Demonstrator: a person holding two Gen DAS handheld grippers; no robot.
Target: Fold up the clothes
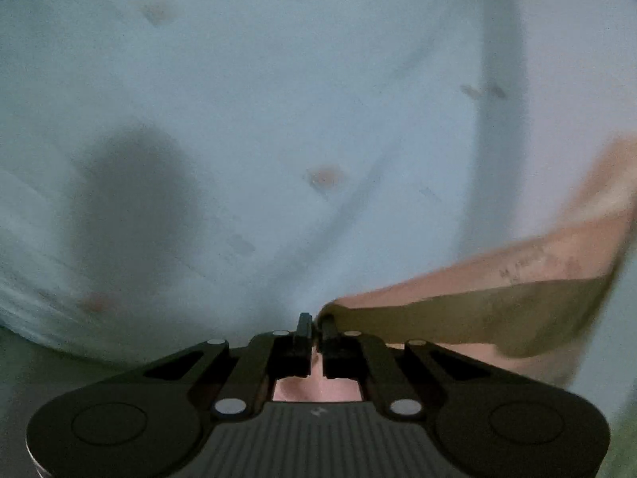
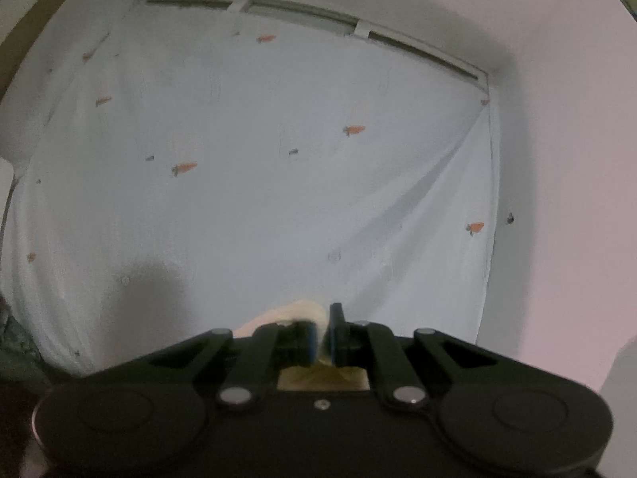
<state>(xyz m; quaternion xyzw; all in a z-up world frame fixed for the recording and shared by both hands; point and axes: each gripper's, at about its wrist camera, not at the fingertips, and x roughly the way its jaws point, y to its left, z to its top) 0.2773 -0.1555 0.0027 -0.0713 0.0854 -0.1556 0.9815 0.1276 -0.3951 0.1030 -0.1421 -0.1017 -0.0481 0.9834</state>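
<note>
A light tan and pinkish garment (image 1: 497,279) hangs stretched from my left gripper (image 1: 316,324), whose jaws are shut on its edge; the cloth runs off to the right, lifted above the bed. In the right wrist view my right gripper (image 2: 322,330) is shut on a bunched cream-coloured part of the same garment (image 2: 294,312), which shows just left of the fingertips. Most of the garment is hidden below both grippers. The left wrist view is blurred by motion.
A white bed sheet with small orange carrot prints (image 2: 258,199) covers the bed beneath both grippers. A pale wall (image 2: 557,159) stands on the right and a headboard rail (image 2: 358,24) at the far end. The bed's left edge (image 2: 16,298) drops off.
</note>
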